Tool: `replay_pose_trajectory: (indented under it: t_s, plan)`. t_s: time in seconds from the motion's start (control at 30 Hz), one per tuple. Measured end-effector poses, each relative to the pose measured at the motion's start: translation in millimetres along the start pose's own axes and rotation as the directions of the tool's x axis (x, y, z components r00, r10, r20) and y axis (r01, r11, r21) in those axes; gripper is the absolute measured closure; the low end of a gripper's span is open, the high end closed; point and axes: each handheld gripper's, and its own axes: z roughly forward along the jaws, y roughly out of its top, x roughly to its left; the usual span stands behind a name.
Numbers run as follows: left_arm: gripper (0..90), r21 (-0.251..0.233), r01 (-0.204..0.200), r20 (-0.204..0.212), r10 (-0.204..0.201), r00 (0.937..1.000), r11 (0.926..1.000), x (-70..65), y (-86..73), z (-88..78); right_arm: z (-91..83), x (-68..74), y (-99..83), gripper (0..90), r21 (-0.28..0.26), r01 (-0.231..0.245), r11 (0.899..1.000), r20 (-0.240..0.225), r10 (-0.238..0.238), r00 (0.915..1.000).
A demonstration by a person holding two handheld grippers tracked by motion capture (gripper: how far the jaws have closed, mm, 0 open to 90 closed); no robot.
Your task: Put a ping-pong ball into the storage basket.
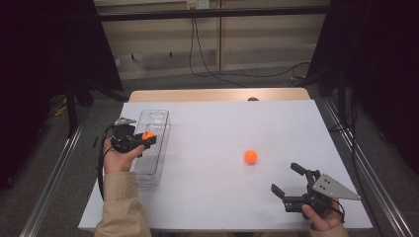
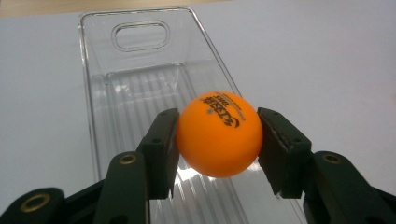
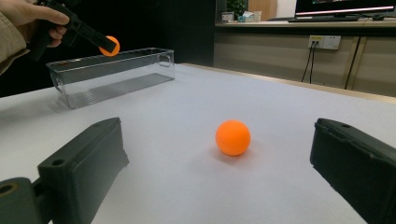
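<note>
Clear bin [image 1: 157, 129] sitting at the worktop's [image 1: 222, 123] left side; held table-tennis ball [image 1: 147, 135] hanging above the bin; second table-tennis ball [image 1: 250, 157] lying right of centre, well apart from the bin.

A lab or test room — a white table [image 1: 222, 197] stands between dark curtains [image 1: 44, 49] with cables [image 1: 207, 64] trailing across grey floor; behind it a counter [image 3: 303, 25] carries a monitor [image 3: 343, 7] and wall sockets [image 3: 324, 42] — office-style fittings.
</note>
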Motion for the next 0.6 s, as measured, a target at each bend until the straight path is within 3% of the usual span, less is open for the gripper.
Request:
replay_pose_trajectory:
  t_s: [0.3, 0.6]
  plan:
    - [41.3, -0.001, -0.004, 0.000, 0.004, 1.0000, 1.0000, -4.1, 1.7, -0.1, -0.1, 0.0, 0.0, 2.4, 0.000, -0.001, 1.000, -0.001, 0.001, 1.0000]
    - [35.0, -0.011, -0.020, 0.032, 0.020, 0.9993, 0.9997, -16.0, 6.5, -0.7, 0.0, -0.1, 0.0, 2.4, 0.000, 0.001, 1.000, 0.000, -0.001, 1.0000]
